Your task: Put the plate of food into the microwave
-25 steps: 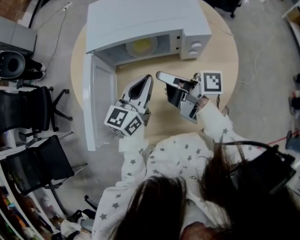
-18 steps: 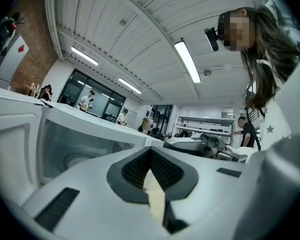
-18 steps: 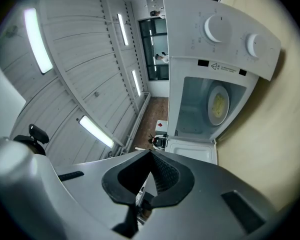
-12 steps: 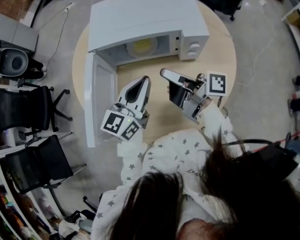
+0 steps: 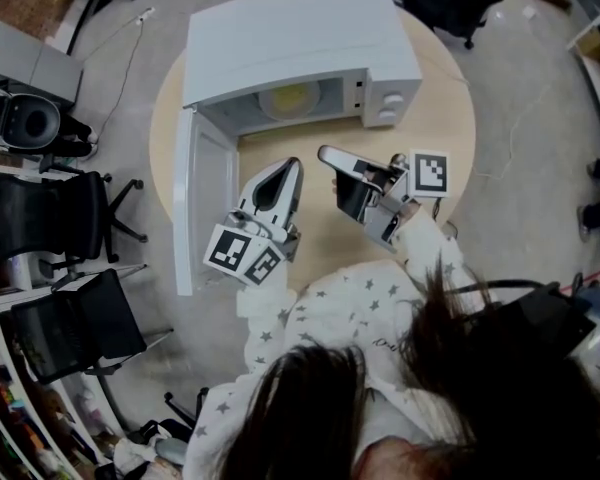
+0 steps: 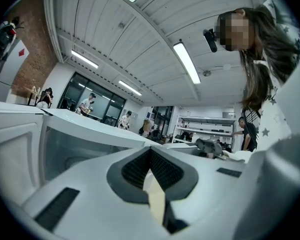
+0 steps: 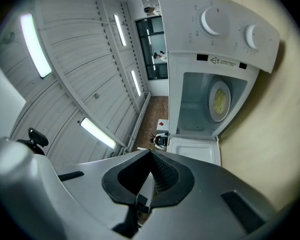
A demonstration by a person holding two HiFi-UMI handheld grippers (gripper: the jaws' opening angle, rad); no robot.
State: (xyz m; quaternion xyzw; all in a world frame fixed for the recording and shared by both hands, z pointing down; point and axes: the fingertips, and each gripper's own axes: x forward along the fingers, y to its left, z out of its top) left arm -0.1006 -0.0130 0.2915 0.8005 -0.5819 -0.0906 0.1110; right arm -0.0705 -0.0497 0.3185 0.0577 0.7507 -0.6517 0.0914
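Plate of food [image 5: 288, 96]: it sits inside the microwave [image 5: 290, 33], flat on the cavity floor, with yellow food on it. Neither of your tools touches it.
Microwave: it stands on the far side of the round table [image 5: 435, 118], its door [image 5: 202, 208] swung wide open to your left.
Left hand-held gripper [image 5: 293, 163]: your jaws meet tip to tip and hold nothing. You have it above the table, in front of the open cavity and just beside the door.
Right hand-held gripper [image 5: 322, 152]: your jaws are pressed together and empty. It is close beside the left one, near the panel with two knobs [image 7: 212, 20].
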